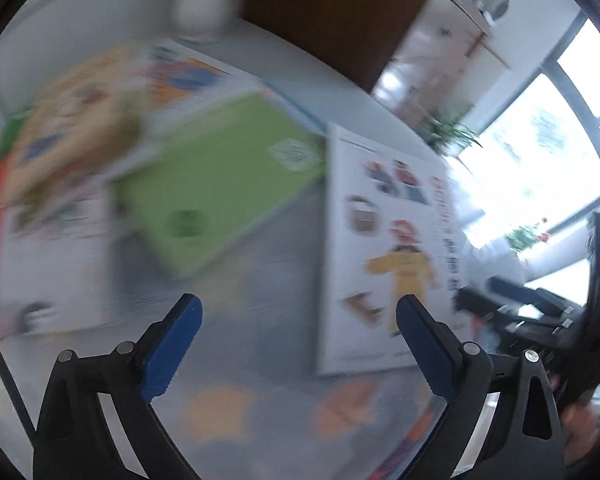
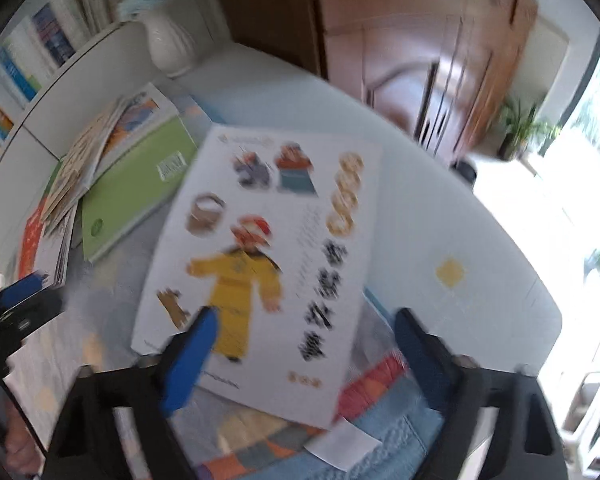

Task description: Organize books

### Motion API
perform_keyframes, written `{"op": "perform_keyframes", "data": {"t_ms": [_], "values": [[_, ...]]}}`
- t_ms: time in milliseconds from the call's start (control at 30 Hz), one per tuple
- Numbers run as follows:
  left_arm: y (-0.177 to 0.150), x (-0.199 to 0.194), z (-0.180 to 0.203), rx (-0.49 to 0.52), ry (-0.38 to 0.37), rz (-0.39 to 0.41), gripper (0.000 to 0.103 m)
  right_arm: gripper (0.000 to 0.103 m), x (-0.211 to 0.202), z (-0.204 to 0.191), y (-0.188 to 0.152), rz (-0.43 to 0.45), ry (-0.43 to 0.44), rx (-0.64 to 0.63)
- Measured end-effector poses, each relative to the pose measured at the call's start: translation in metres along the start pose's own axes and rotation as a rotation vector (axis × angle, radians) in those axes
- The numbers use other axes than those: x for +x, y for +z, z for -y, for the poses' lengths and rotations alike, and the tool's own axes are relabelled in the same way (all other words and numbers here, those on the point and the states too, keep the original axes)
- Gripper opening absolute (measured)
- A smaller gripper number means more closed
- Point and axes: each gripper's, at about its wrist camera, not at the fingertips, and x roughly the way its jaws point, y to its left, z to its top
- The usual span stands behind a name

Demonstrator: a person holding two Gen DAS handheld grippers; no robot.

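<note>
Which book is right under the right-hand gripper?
The white book with the yellow-suited figure; it lies apart, while the green book sits further left by the pile.

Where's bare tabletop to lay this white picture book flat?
Free: the pale tabletop right of the white picture book, toward the wooden cabinet. Crowded: left side, where the green book and fanned pile meet the shelf.

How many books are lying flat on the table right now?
At least 4: the white picture book nearest the fingers, the green book left of it, and two or more overlapping books in a loose pile beyond. Blur may hide others underneath.
</note>
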Motion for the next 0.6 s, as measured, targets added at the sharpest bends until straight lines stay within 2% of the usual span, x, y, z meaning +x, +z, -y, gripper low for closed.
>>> {"op": "perform_keyframes", "data": {"t_ms": [33,167,267,333,367,467,600], "values": [[0.003,0.007,0.007,-0.001,-0.009,-0.018,0.097,0.066,0.005,0.006,-0.002,-0.019,0.008,0.015],[0.006,0.034,0.015,-0.011,-0.048,-0.078,0.097,0.065,0.014,0.014,-0.007,-0.063,0.035,0.052],[-0.002,0.048,0.021,0.004,-0.108,-0.14,0.098,0.065,0.016,0.019,-0.008,-0.058,0.051,0.03],[-0.004,0.048,0.029,0.037,-0.122,-0.122,0.098,0.065,0.018,0.016,-0.007,-0.062,0.06,0.002],[-0.005,0.048,0.032,0.035,-0.198,-0.123,0.098,0.065,0.019,0.013,-0.007,-0.067,0.076,-0.005],[-0.007,0.042,0.023,-0.006,-0.257,-0.093,0.099,0.065,0.021,0.007,-0.003,-0.067,0.117,-0.021],[-0.012,0.032,0.007,-0.085,-0.374,-0.044,0.098,0.064,0.024,0.008,-0.007,-0.061,0.134,-0.048]]}}
